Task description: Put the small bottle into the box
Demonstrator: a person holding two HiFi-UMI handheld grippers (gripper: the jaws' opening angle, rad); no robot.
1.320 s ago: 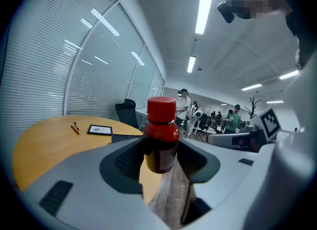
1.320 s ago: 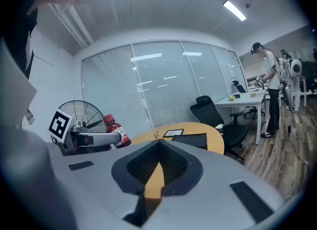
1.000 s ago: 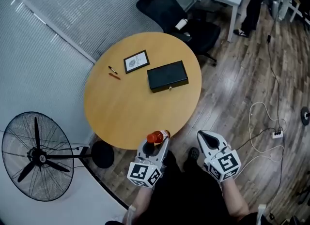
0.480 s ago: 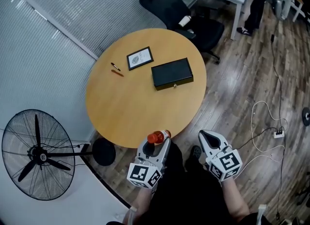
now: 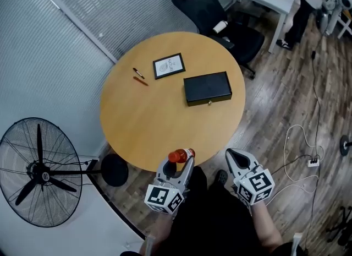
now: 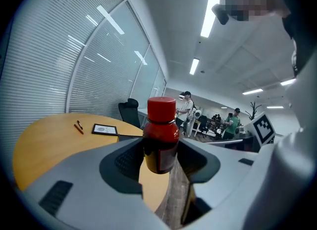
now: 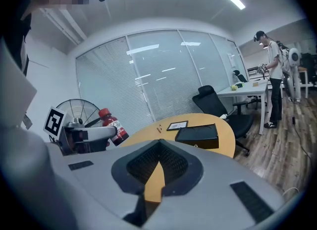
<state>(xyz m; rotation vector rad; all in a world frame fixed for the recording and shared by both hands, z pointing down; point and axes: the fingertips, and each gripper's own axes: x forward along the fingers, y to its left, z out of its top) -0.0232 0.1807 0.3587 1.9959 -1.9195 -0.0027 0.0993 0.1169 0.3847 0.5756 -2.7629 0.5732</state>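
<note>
Clamping small bottle (image 6: 159, 136) (label unreadable) with jaws of left gripper (image 5: 175, 165), right gripper (image 5: 235, 157) closed

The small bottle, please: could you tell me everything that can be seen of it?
The small bottle has a red cap, a dark red body that looks plastic and a label. It stands cap-up between the left claw's jaws, which press on its sides; its base hangs free. In the head view it shows at the round table's near edge, apart from the black box.
</note>
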